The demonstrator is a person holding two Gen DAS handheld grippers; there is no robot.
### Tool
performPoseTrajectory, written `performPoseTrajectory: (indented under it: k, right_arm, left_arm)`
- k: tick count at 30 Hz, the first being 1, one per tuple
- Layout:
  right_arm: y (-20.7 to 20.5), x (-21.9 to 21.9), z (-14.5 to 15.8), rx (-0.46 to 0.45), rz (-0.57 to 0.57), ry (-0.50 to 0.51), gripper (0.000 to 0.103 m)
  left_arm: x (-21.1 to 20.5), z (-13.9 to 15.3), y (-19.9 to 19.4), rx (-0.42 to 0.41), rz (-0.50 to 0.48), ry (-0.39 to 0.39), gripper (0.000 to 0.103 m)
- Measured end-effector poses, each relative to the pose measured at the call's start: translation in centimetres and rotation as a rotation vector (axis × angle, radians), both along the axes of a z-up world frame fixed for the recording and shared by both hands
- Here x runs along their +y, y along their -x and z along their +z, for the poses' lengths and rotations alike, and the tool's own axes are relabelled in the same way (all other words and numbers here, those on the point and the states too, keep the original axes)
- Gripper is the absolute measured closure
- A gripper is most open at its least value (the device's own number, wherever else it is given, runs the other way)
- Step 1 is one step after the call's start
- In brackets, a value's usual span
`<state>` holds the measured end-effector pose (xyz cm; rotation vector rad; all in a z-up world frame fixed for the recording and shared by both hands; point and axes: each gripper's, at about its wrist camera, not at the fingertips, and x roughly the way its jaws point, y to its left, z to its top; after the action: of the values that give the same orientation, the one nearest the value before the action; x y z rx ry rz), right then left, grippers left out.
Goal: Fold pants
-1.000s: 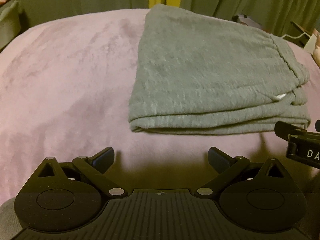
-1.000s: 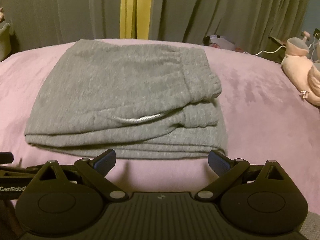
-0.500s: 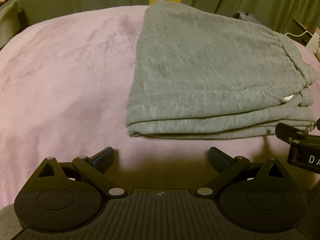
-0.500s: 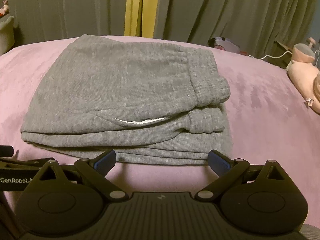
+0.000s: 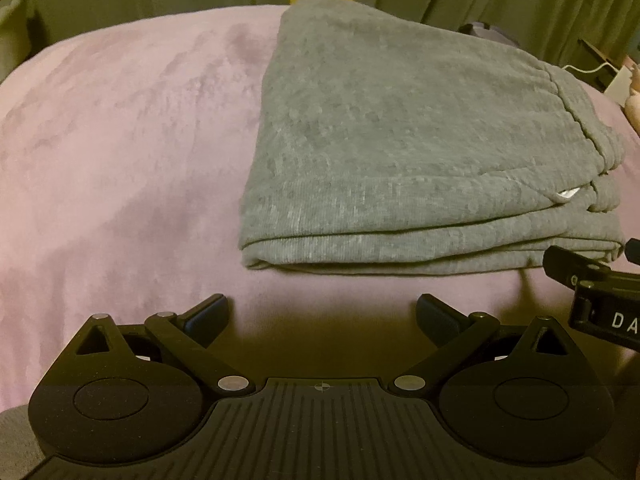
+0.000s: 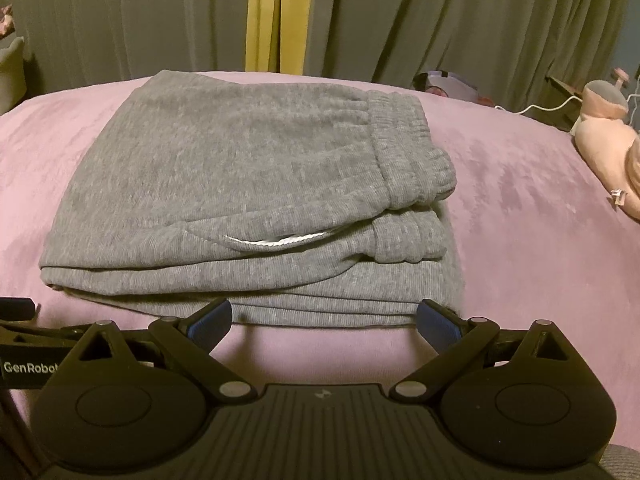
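Grey sweatpants lie folded in a flat stack on the pink bedcover, the elastic waistband on the right side of the stack. In the right wrist view the same pants show a white pocket lining at the front fold. My left gripper is open, just short of the stack's near left corner, with nothing between its fingers. My right gripper is open too, its fingertips level with the stack's near edge, holding nothing. The right gripper's body shows at the right edge of the left wrist view.
Grey-green curtains with a yellow strip hang behind the bed. A pink plush toy lies at the right edge of the bedcover, with a white cable and small items behind it.
Both grippers have crept forward toward the folded pants, so the stack looks larger and nearer. Both stay open. The pants have not moved.
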<state>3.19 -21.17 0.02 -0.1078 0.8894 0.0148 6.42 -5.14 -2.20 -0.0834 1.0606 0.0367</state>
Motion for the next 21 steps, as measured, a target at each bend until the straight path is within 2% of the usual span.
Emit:
performPoseTrajectory:
  k: [6, 21]
  right_arm:
    - [0.05, -0.03, -0.04, 0.001, 0.0, 0.001, 0.004]
    - [0.09, -0.09, -0.08, 0.007, 0.002, -0.002, 0.004]
  left_arm:
    - [0.19, -0.02, 0.06, 0.001, 0.007, 0.021, 0.001]
    - [0.03, -0.08, -0.03, 0.005, -0.004, 0.005, 0.001]
